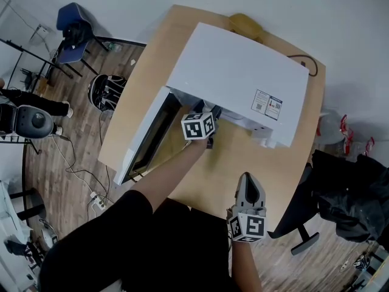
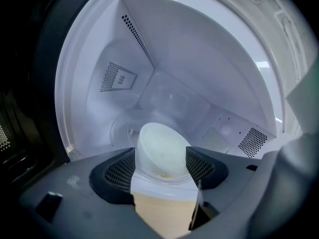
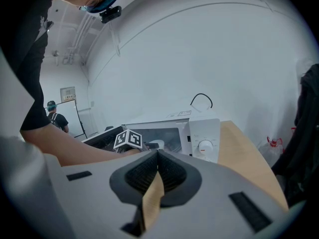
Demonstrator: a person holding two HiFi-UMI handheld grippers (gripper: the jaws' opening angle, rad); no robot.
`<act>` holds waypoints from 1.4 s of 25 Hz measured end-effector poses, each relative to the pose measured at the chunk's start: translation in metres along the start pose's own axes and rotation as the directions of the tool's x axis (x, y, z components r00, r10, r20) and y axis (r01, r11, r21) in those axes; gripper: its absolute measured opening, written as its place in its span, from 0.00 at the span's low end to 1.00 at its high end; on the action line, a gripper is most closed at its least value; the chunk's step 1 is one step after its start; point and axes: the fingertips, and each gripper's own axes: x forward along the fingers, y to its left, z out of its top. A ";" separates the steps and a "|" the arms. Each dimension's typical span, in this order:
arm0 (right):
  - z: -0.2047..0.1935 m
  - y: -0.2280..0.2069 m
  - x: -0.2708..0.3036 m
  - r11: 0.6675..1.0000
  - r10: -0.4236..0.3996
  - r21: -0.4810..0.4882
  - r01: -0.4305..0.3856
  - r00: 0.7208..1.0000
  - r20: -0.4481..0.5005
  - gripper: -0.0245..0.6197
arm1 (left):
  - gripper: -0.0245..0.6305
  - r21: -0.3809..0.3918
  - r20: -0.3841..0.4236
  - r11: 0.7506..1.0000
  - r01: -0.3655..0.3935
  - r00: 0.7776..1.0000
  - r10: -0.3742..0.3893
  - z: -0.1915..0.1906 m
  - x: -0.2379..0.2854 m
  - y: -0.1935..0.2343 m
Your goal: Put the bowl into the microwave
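Note:
The white microwave [image 1: 240, 78] stands on the wooden table [image 1: 243, 169], with its door [image 1: 149, 142] swung open to the left. My left gripper [image 1: 211, 117] reaches into the opening. It is shut on a white bowl [image 2: 159, 151], which is tilted between the two dark pads [image 2: 118, 171]. The bowl hangs at the front sill, just before the glass turntable [image 2: 124, 128] in the white cavity. My right gripper [image 1: 246, 178] hovers over the table's near edge, shut with nothing in it. In the right gripper view its pads [image 3: 144, 176] meet, and the control dial [image 3: 205, 145] shows beyond.
A yellow object [image 1: 246, 24] and a black cable [image 1: 307, 61] lie behind the microwave. A black office chair [image 1: 302, 224] and dark bags [image 1: 352, 193] stand right of the table. On the left are a blue chair [image 1: 73, 20] and floor cables [image 1: 82, 172].

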 end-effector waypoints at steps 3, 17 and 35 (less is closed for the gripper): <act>-0.001 -0.002 -0.001 1.000 -0.003 0.001 0.003 1.000 -0.004 0.13 | 0.49 -0.003 0.012 1.000 0.006 1.000 -0.006 -0.001 -0.006 0.002; -0.002 -0.007 -0.004 1.000 -0.011 0.013 0.011 1.000 -0.004 0.13 | 0.49 -0.030 0.016 1.000 0.008 1.000 -0.008 -0.005 0.000 -0.003; -0.004 -0.033 -0.001 0.999 -0.041 0.005 0.041 0.999 -0.029 0.13 | 0.49 -0.038 0.034 0.999 -0.008 0.999 0.009 0.014 0.037 -0.009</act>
